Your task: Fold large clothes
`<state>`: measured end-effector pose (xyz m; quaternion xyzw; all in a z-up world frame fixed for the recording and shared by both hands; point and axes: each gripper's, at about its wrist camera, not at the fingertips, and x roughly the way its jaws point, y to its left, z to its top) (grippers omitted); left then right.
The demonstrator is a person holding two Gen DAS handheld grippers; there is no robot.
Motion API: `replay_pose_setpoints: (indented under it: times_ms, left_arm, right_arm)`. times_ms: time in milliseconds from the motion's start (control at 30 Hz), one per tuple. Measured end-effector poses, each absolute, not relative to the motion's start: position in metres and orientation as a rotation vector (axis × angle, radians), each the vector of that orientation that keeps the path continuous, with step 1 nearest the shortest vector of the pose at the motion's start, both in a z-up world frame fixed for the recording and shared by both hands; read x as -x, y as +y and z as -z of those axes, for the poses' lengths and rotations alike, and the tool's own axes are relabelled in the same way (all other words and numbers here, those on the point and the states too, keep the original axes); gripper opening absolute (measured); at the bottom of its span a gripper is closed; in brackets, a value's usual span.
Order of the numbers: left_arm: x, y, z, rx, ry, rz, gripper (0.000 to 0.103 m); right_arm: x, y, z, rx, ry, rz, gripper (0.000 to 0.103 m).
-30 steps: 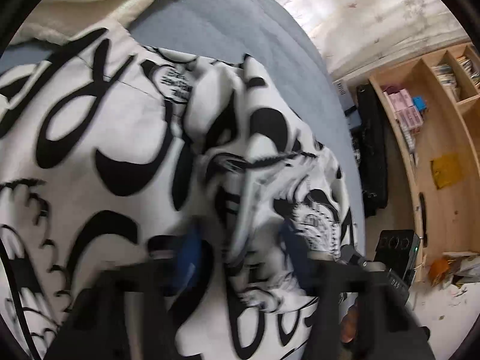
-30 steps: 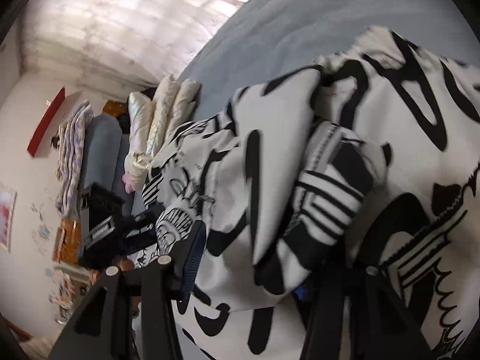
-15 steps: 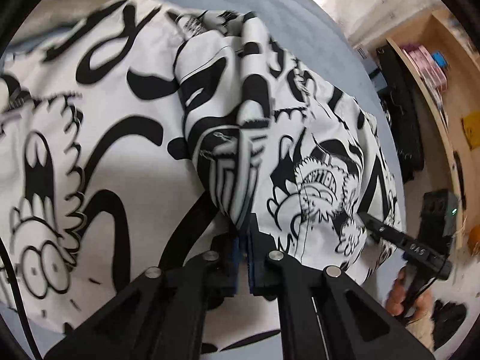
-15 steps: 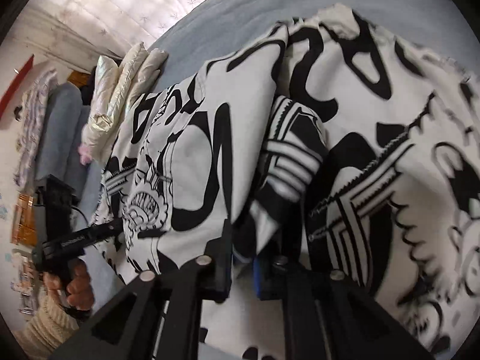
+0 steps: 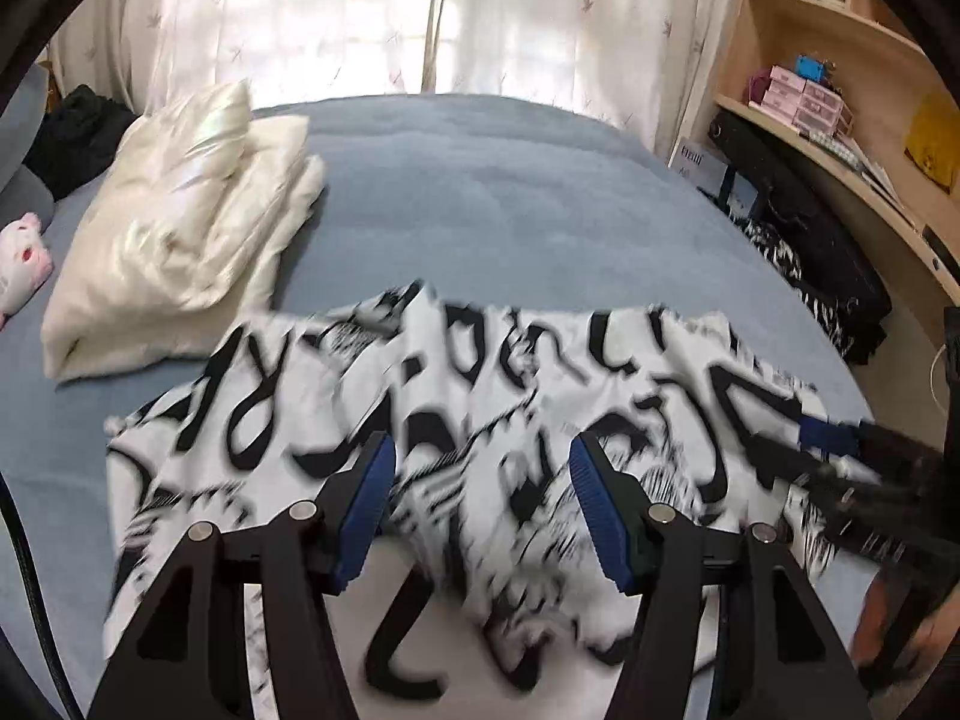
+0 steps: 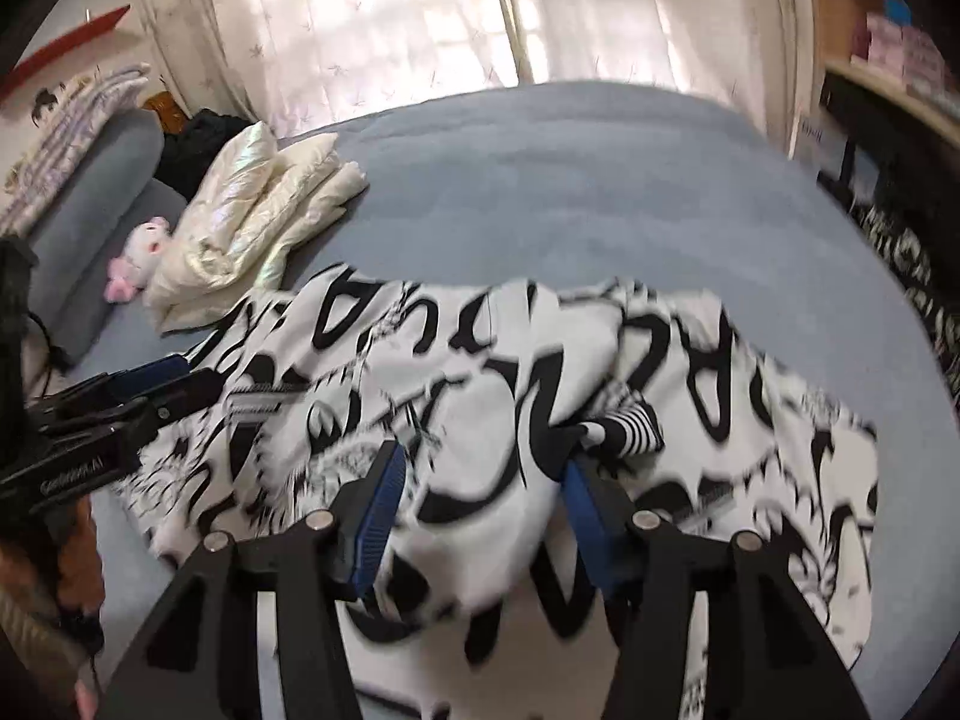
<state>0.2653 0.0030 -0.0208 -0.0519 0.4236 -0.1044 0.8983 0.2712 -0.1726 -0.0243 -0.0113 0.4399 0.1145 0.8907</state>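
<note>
Garment lies released on the bed. Left gripper and right gripper, clamped on folds 0.5 s earlier, have just been opening; nothing is gripped. This fold appears complete.

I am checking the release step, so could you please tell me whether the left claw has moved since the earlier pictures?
Yes. The left claw has lifted and tilted up off the black-and-white garment: the curtain now shows. Its jaws have just been opening, clamping nothing.
</note>
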Motion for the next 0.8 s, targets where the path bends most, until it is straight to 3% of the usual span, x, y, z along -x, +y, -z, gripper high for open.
replay_pose_setpoints:
  times_ms: [300, 467, 700, 800]
  left_arm:
    - [-0.315, -0.027, 0.064, 0.078, 0.931, 0.172, 0.059]
    - [-0.318, -0.028, 0.082, 0.054, 0.950, 0.150, 0.059]
    - [-0.321, -0.024, 0.089, 0.067, 0.958, 0.138, 0.060]
    - [-0.321, -0.025, 0.097, 0.050, 0.972, 0.142, 0.060]
  right_arm:
    - [-0.254, -0.192, 0.031, -0.078, 1.034, -0.116, 0.053]
    - [-0.238, -0.222, 0.005, -0.097, 0.861, -0.017, 0.053]
    - [-0.305, -0.181, 0.023, -0.084, 0.793, -0.149, 0.053]
    - [-0.336, -0.167, 0.059, -0.085, 0.870, -0.164, 0.053]
